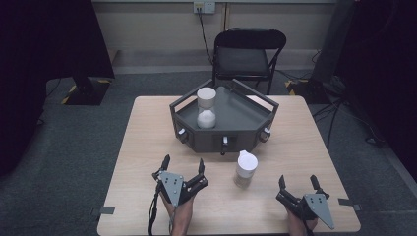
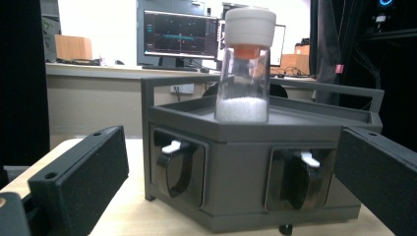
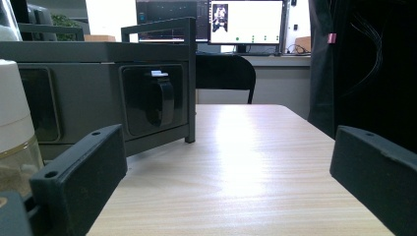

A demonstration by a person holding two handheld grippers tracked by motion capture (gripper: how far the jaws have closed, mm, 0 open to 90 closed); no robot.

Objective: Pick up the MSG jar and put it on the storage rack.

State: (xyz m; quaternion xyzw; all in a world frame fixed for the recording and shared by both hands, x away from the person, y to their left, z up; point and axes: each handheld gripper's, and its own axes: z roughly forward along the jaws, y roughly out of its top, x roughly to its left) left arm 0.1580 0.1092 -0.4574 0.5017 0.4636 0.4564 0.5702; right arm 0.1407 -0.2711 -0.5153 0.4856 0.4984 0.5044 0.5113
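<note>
The white-capped jar (image 1: 245, 168) is standing on the tabletop (image 1: 147, 142) between the two grippers, just ahead of the jaws and in front of the grey tray (image 1: 255, 117). Left gripper (image 1: 183, 165) and right gripper (image 1: 298, 182) are both sitting spread wide, gripping nothing, so I'd guess it's the reach step. Next, one needs to be closing around that jar.

Wooden table (image 1: 147, 147) — grey tray stand (image 1: 223, 140), white-capped jar (image 1: 245, 168).

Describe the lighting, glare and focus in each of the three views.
High view: dim and soft, the room's sides nearly black, the table evenly lit. Left gripper view: the bright background washes out behind the jar on the tray, and the near jaws are blurred. Right gripper view: a broad glare streak on the wood, an overexposed monitor, the dark tray underexposed.
</note>
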